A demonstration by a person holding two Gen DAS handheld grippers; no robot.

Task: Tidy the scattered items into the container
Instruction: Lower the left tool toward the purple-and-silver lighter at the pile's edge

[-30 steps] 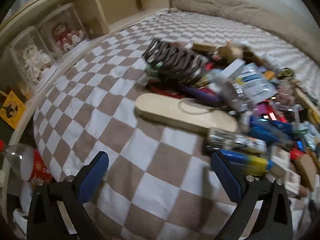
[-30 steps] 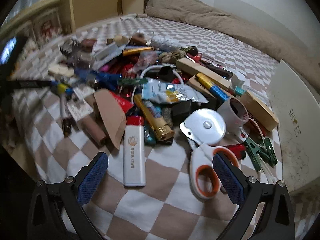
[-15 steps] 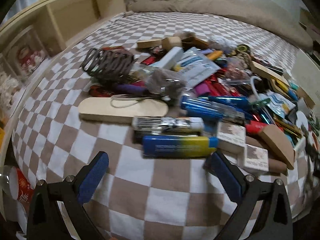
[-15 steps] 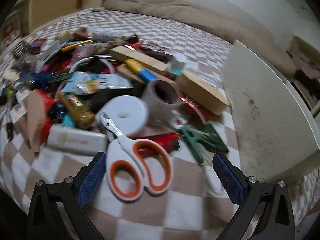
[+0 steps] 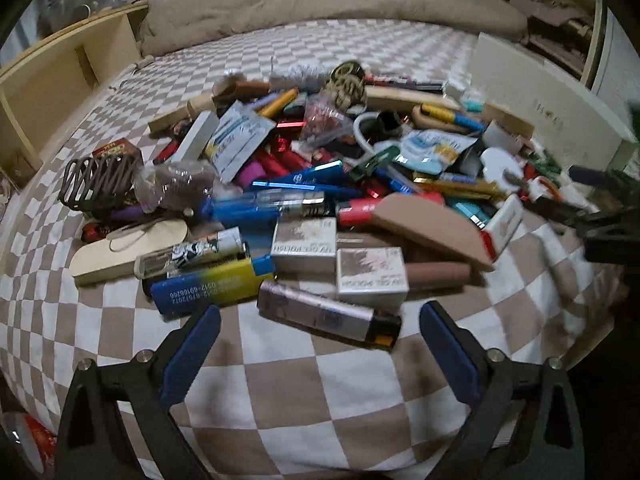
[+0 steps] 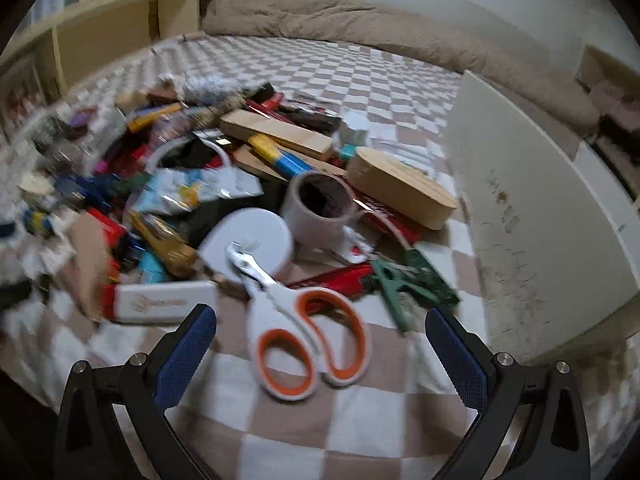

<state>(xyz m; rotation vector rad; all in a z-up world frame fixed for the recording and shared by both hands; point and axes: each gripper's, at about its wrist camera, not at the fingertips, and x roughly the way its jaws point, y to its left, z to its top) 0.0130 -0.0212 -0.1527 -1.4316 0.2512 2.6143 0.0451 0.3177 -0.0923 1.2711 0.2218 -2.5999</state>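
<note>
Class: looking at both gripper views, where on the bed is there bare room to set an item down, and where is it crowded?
Bare checkered sheet lies near the left gripper, below the grey lighter, and beyond the pile toward the beige duvet. Crowded: the pile from scissors to white container.

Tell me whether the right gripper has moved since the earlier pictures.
Yes. The right gripper has swung toward the white container wall; the white scissors with orange handle linings, once off toward one finger, now lie between its open jaws.

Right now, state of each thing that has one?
left gripper: jaws open, just been closing, nothing gripped
right gripper: jaws open, empty
scissors: blades closed, flat on the bedspread
mug: tipped toward the camera, looks empty
white box: standing at the pile's right
</note>
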